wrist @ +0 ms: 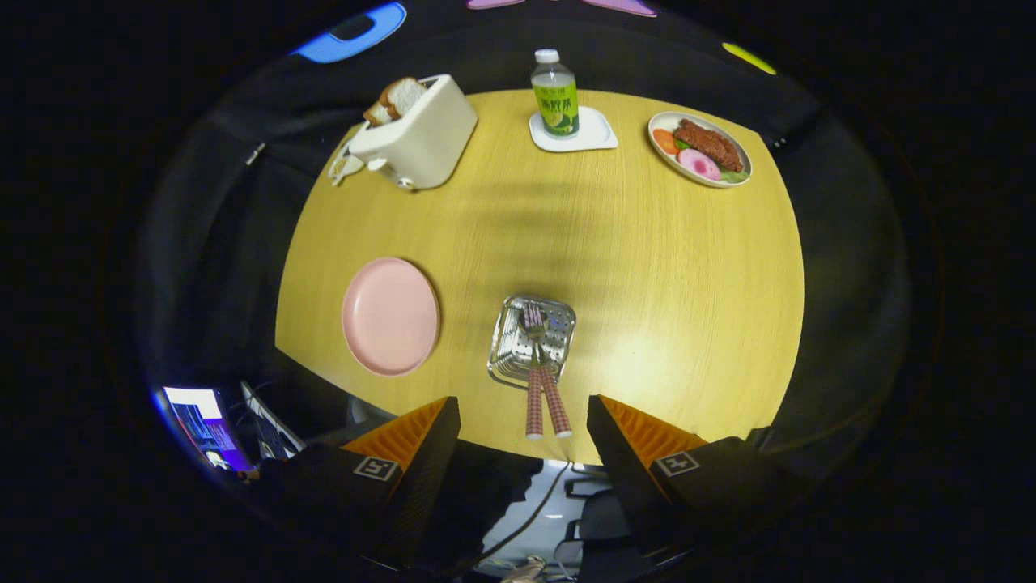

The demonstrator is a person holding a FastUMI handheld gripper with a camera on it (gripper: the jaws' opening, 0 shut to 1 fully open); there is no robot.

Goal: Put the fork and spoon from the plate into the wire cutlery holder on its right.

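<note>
- Closest to us are our gripper (523, 421) fingers, spread wide apart with nothing between them. They hover high over the near edge of the table (664, 267), looking steeply down on it.
- Right between the fingertips and just ahead of them we see two checkered handles sticking out toward us. That's the fork (535, 364) and the spoon (554, 401), lying side by side and touching or nearly so.
- Their business ends sit inside the wire cutlery holder (532, 340), a shiny square basket just beyond the fingers. The fork's tines are easy to spot in there; the spoon's bowl is harder to make out against the metal.
- So both utensils are already in the holder, handles leaning out over its near rim.
- Left of the holder, a little apart from it, is the pink plate (390, 316), flat on the wood.
- Well beyond that, at the far left of the table, a cream toaster (421, 134) stands with bread slices (395, 99) poking out the top.
- At the far middle, a green-labelled bottle (554, 93) stands upright on a white coaster (591, 134).
- Far right, an oval dish of food (700, 148) holds what looks like meat and some sliced veg.
</note>
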